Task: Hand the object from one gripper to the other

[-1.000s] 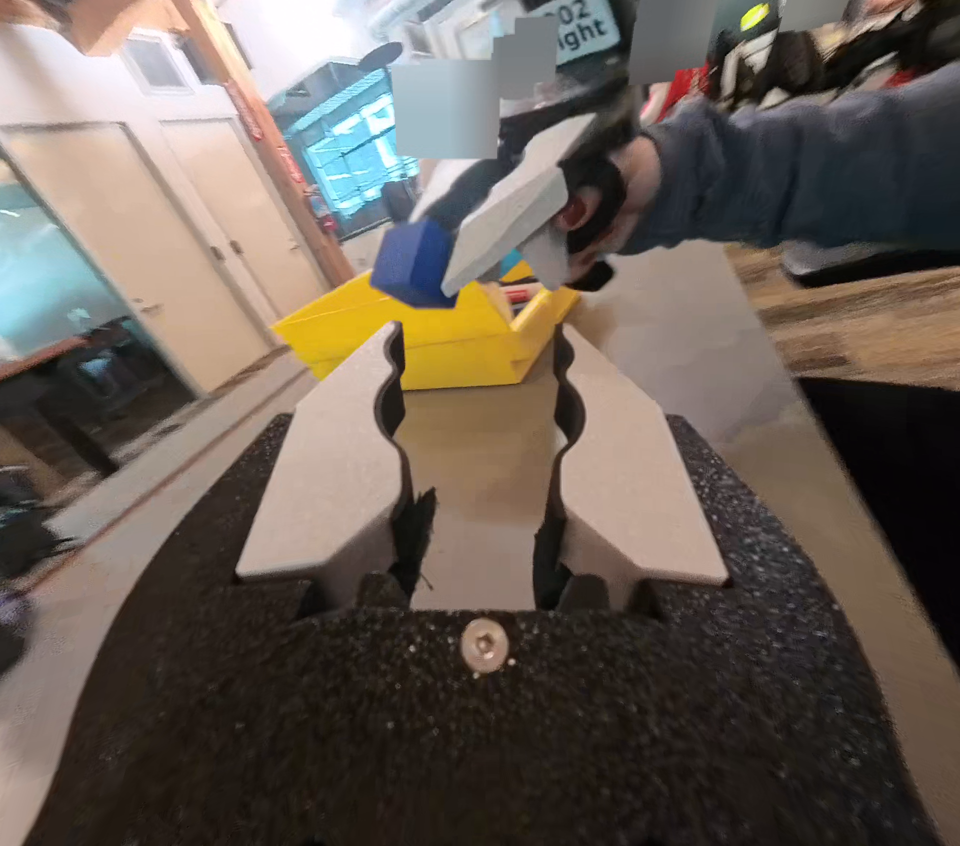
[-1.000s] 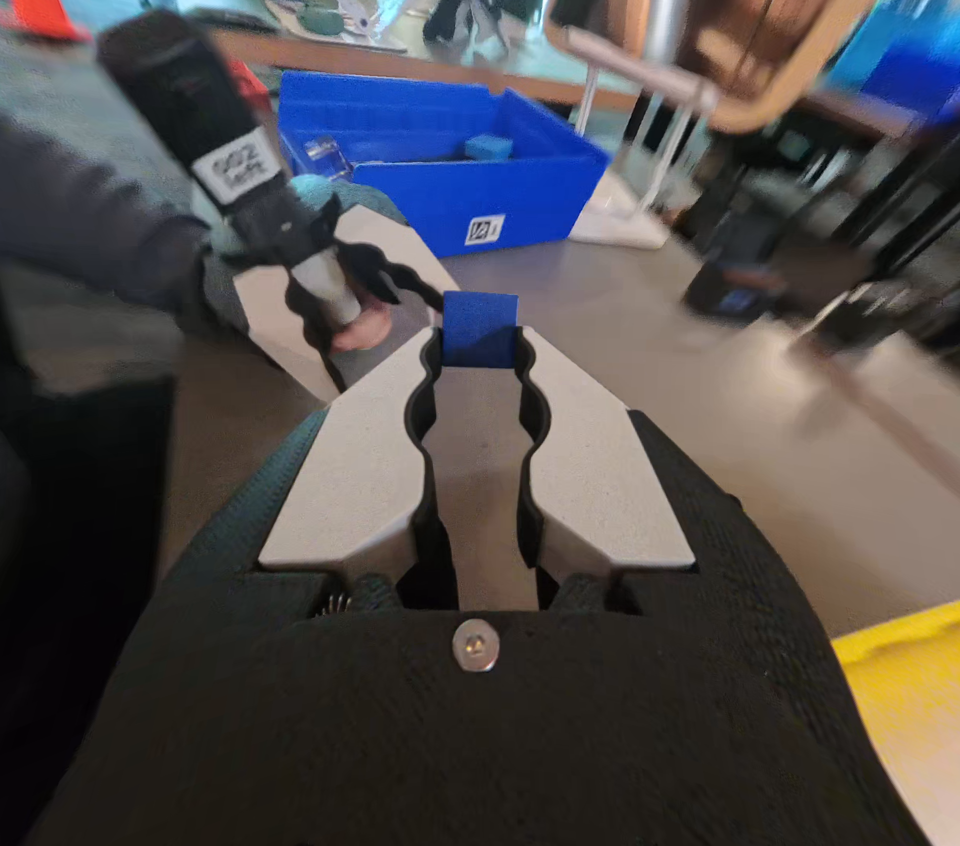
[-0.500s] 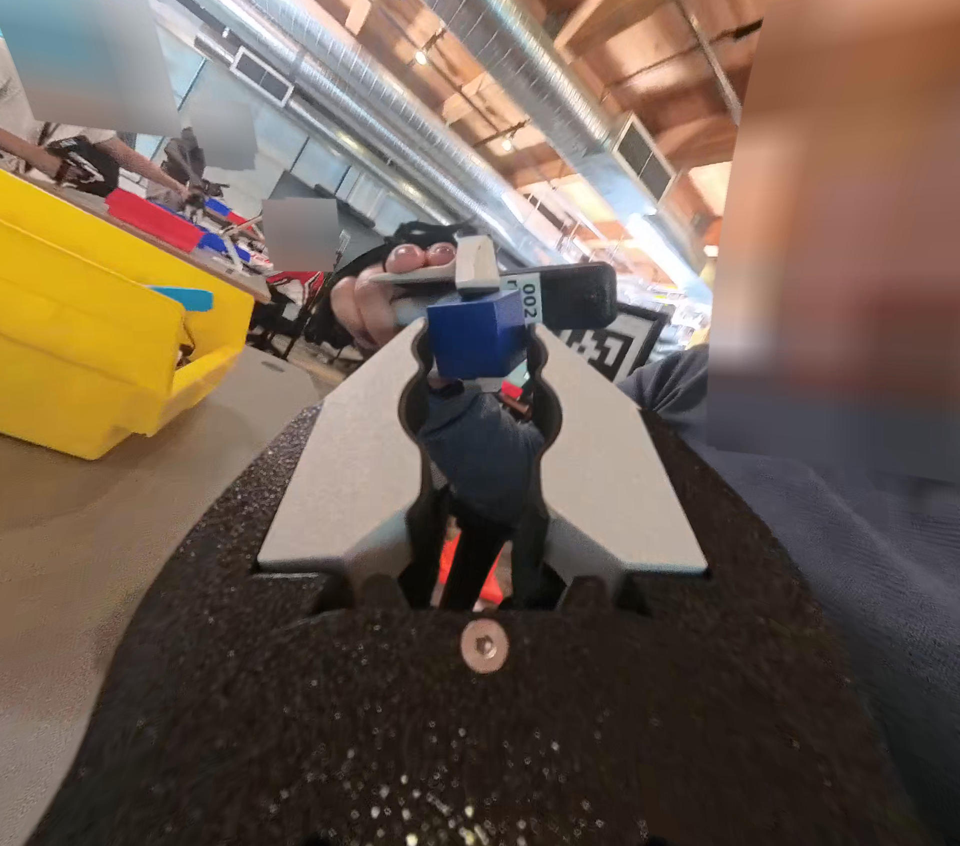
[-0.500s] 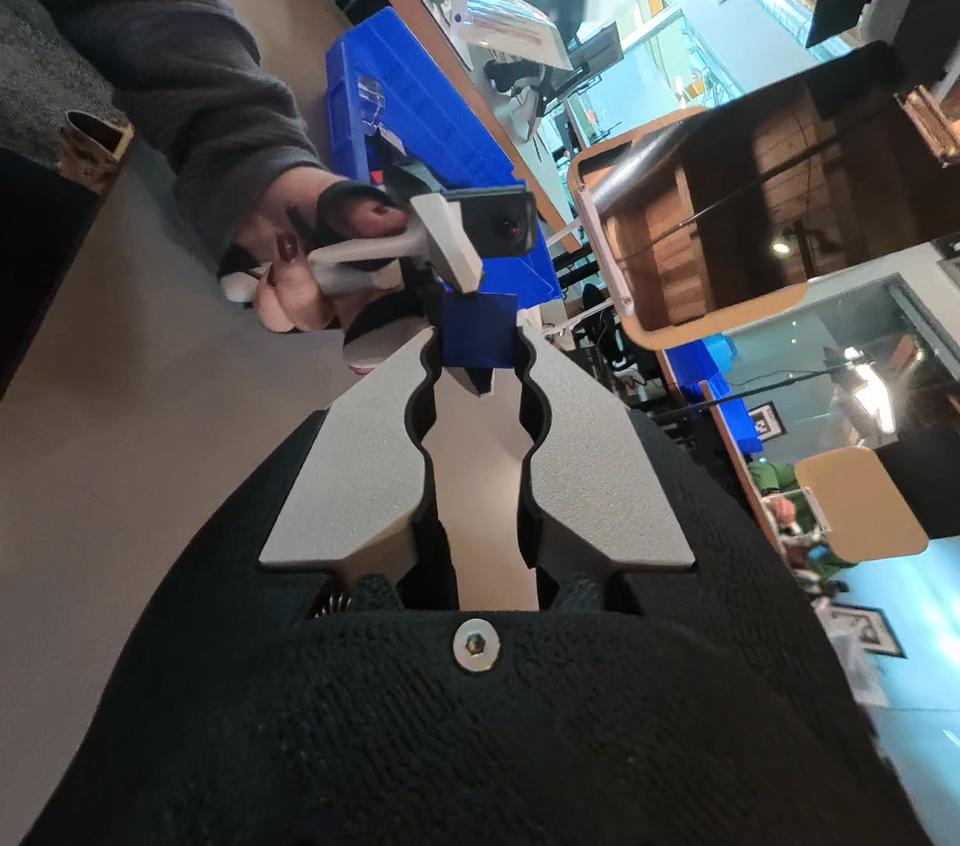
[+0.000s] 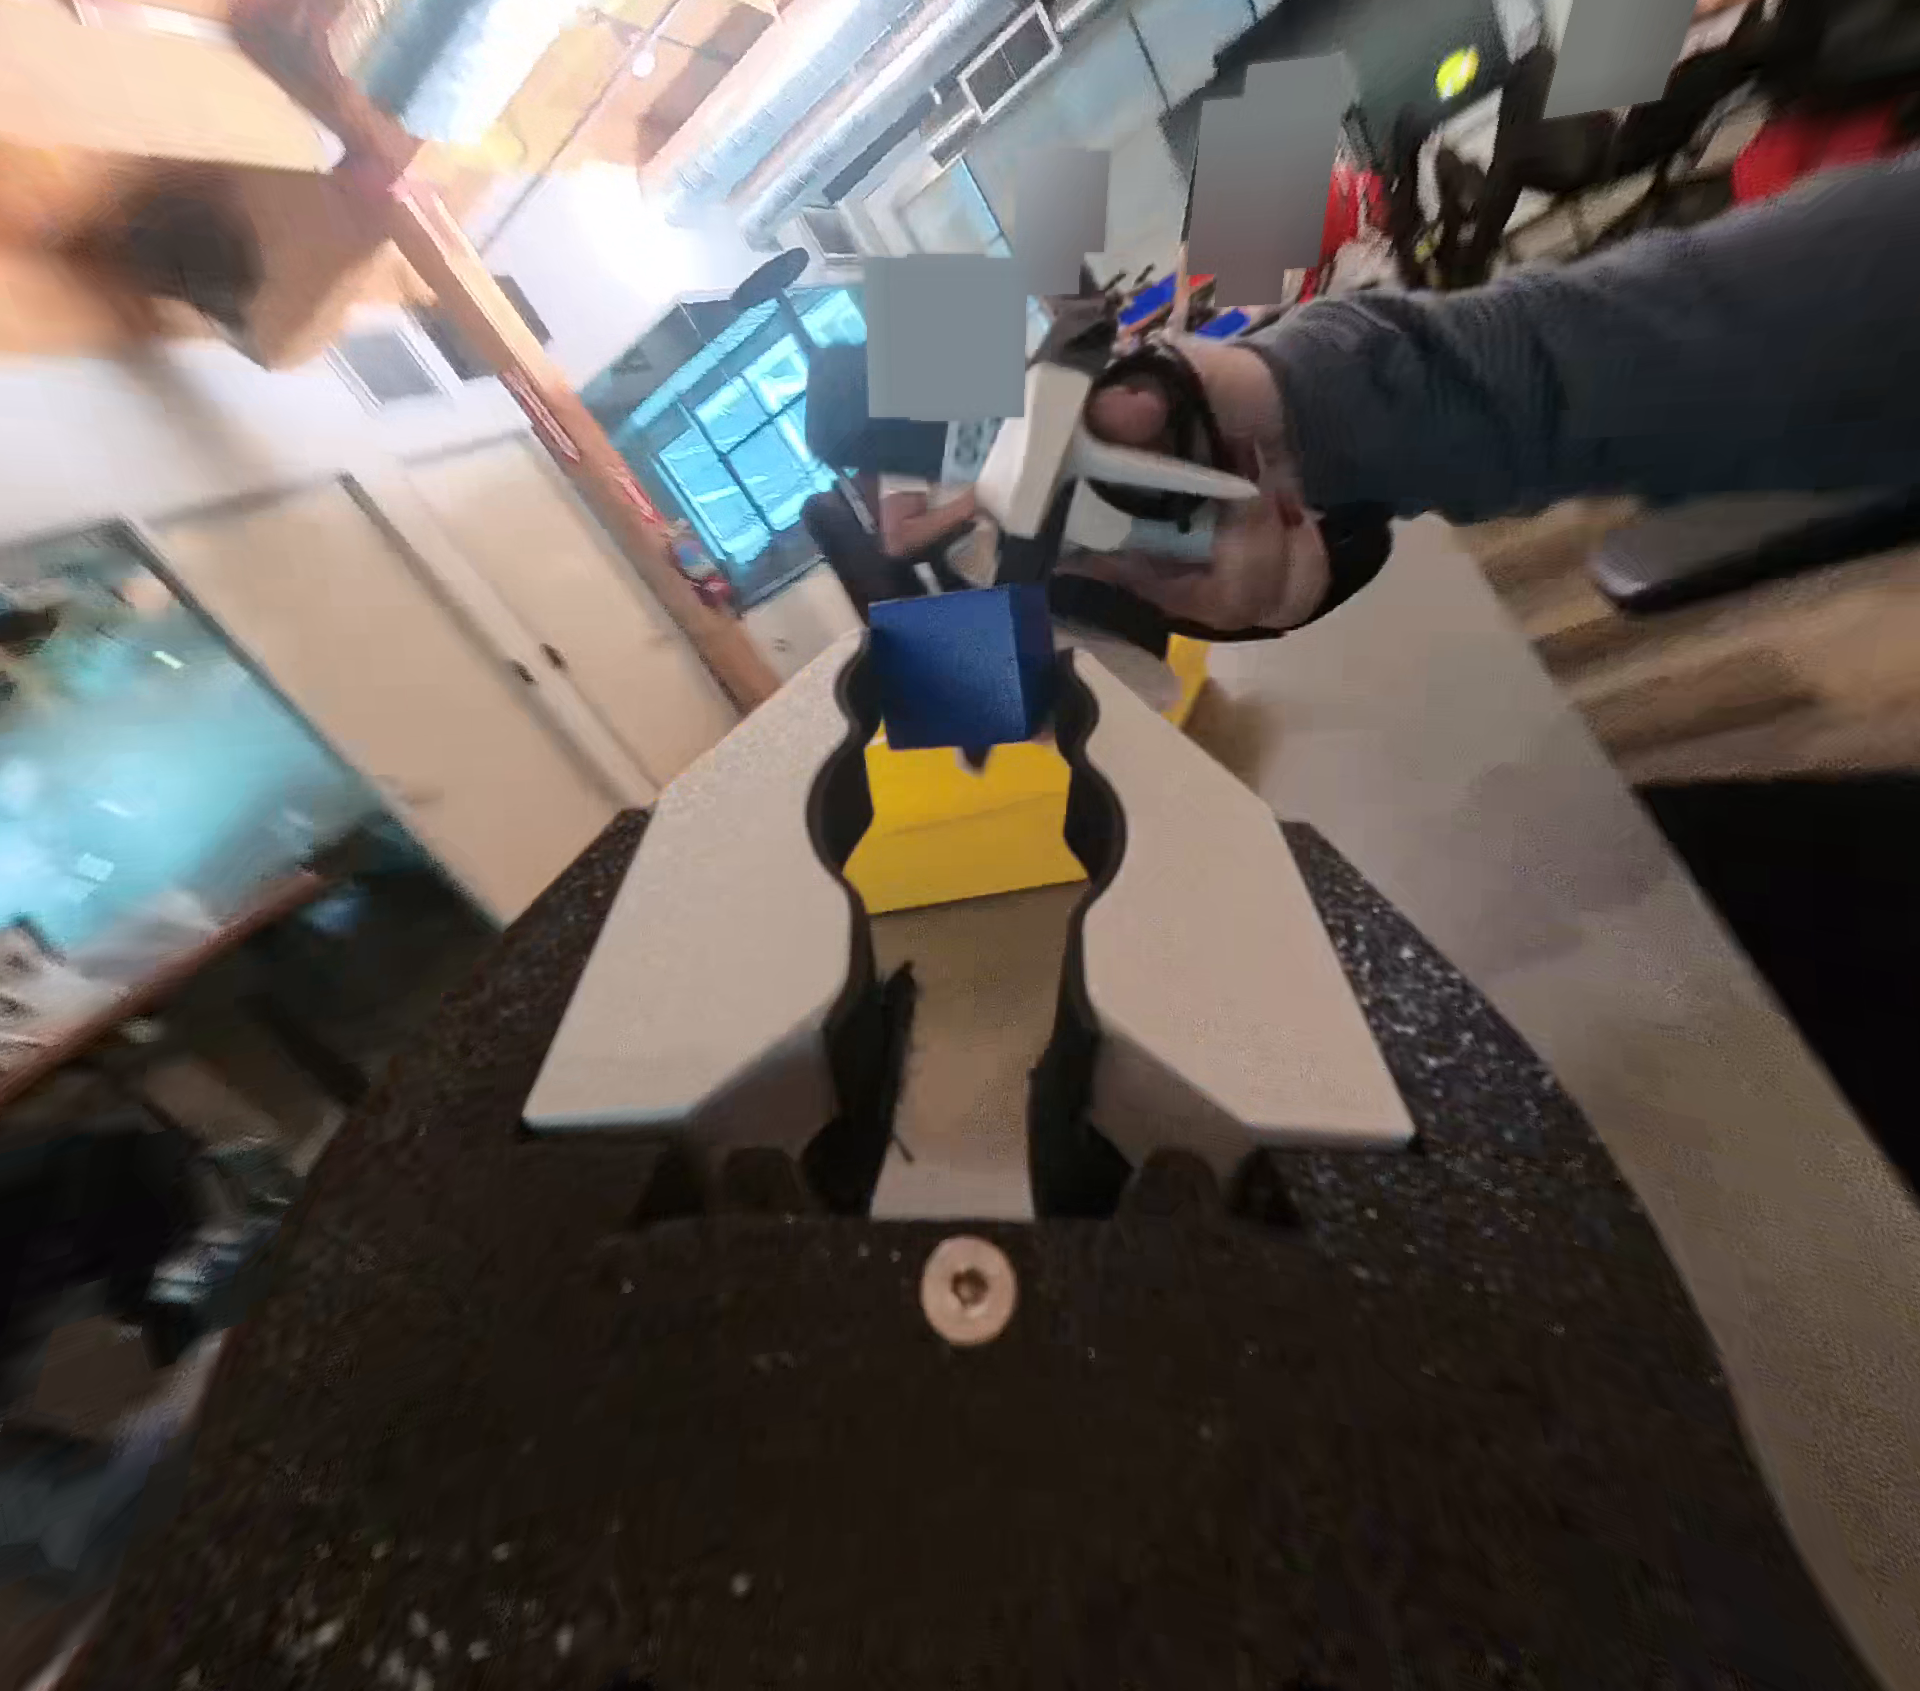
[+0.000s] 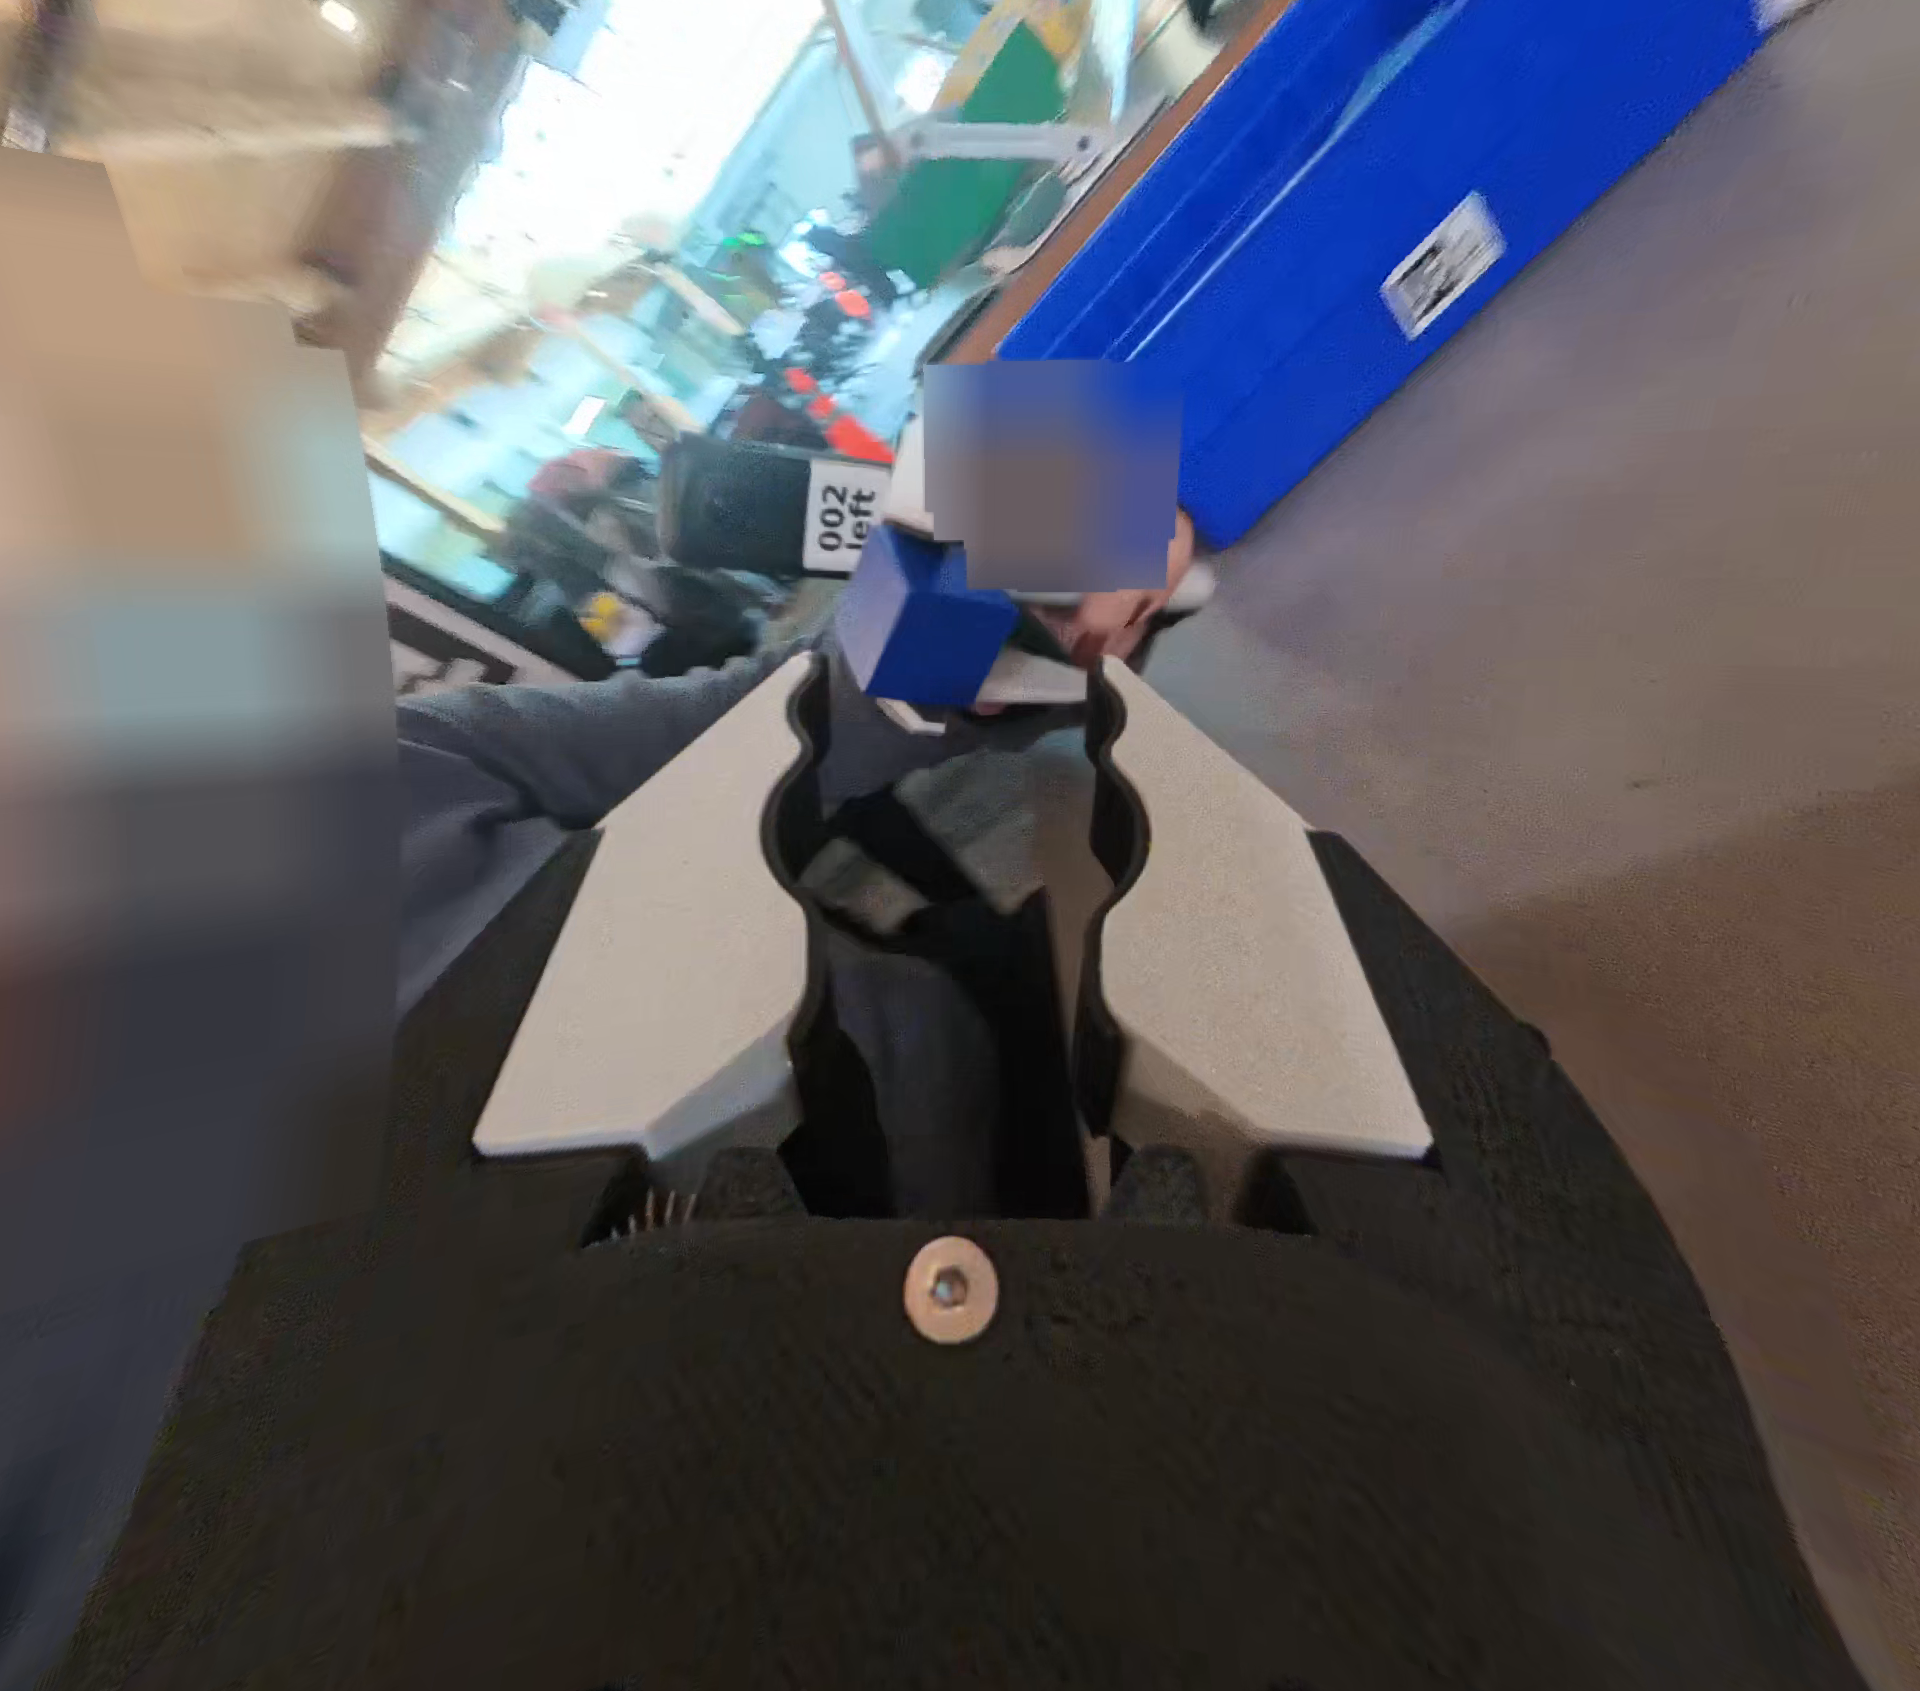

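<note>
Left wrist view: small matte blue cube (image 5: 958, 667) clamped between tips of left gripper (image 5: 961, 685), above yellow plastic bin (image 5: 961, 820) on grey counter (image 5: 1382, 768). Right gripper (image 5: 1039, 478) well apart, partly masked, blurred. Handover looks done.

Right wrist view: right gripper (image 6: 956, 696) spread apart, empty. Cube (image 6: 920, 628) beyond tips in left gripper (image 6: 940, 649), largely masked. Blue plastic bin (image 6: 1403, 187) cut off.

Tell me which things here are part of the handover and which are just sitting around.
Part of the job:
- blue cube, clamped at the left gripper tips
- right gripper, open, empty, just short of the cube
- person's right hand

Just lying about:
- yellow bin on the table
- blue bin on the table
</note>
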`<state>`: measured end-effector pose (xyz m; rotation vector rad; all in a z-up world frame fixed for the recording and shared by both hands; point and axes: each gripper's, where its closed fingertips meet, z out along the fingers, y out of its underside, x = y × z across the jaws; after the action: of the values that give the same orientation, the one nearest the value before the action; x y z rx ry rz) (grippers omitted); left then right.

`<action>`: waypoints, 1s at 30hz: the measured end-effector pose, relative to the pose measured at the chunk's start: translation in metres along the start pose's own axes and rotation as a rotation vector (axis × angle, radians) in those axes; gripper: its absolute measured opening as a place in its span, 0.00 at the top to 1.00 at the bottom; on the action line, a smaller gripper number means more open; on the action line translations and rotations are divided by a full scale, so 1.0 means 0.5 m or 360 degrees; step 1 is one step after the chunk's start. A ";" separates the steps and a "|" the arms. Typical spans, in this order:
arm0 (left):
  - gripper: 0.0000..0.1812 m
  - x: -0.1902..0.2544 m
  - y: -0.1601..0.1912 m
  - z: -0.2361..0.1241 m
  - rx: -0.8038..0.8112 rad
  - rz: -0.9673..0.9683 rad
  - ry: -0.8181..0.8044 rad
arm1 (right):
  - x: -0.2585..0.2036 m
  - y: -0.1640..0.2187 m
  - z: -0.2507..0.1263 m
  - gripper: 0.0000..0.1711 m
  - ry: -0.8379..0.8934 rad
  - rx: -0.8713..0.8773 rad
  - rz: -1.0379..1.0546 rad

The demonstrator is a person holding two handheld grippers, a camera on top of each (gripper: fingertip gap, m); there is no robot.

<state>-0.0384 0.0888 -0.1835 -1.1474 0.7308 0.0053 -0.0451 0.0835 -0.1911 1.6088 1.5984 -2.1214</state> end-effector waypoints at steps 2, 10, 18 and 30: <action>0.83 0.005 -0.011 0.000 0.0008 0.0162 -0.0041 | 0.000 0.019 0.017 0.70 -0.0168 -0.0035 0.0190; 0.83 0.028 -0.010 0.006 0.0015 0.0260 0.0005 | -0.039 0.033 0.039 0.83 -0.0531 -0.0061 0.0330; 0.71 0.011 0.028 0.000 -0.0083 -0.0748 0.0252 | 0.025 -0.008 0.002 0.85 -0.0020 0.0107 -0.0342; 0.65 0.019 -0.007 0.021 0.0161 -0.2512 0.0788 | -0.010 -0.021 -0.014 0.85 0.0852 -0.0161 -0.2516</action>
<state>-0.0242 0.0927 -0.1836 -1.3716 0.0665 -1.6518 -0.0439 0.0910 -0.1800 0.7788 3.9178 -1.7096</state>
